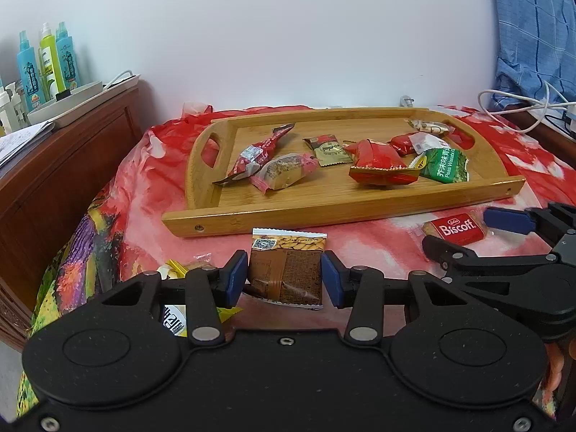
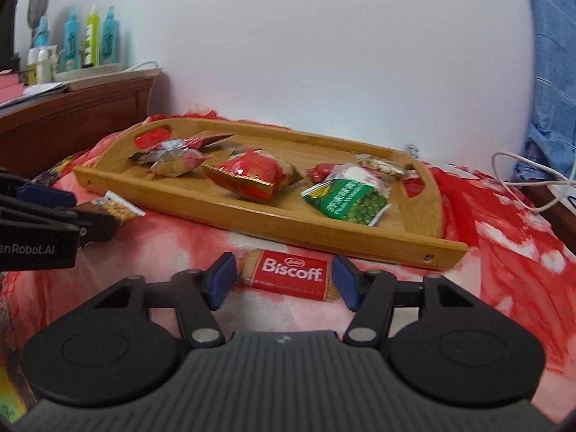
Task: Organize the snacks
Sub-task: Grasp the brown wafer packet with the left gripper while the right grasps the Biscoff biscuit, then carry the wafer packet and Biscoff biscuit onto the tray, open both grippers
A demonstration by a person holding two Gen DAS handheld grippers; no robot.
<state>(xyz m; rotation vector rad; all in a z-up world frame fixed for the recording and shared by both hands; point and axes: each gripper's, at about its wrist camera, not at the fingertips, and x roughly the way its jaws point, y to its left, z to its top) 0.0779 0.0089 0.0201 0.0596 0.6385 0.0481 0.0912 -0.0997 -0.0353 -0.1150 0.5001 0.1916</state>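
Nearest the left wrist camera, the left gripper (image 1: 285, 276) has its blue pads pressed against both sides of a brown peanut packet (image 1: 286, 270), clamped on it just short of the front rim of the bamboo tray (image 1: 324, 212). Over on the right, the right gripper (image 2: 284, 280) straddles the Biscoff biscuit (image 2: 289, 278) on the red blanket (image 2: 504, 252), jaws apart with a gap at each pad, so nothing is held yet. Both snacks sit off the tray, near its front edge. Inside lie a green pea packet (image 1: 444, 165), a red foil pack (image 1: 378, 165) and several wrapped candies. One risk: the soft blanket may give under the pads, letting the flat biscuit slip out. The peanut packet is crinkly film, gripped low, and could fold or swing when lifted over the rim.
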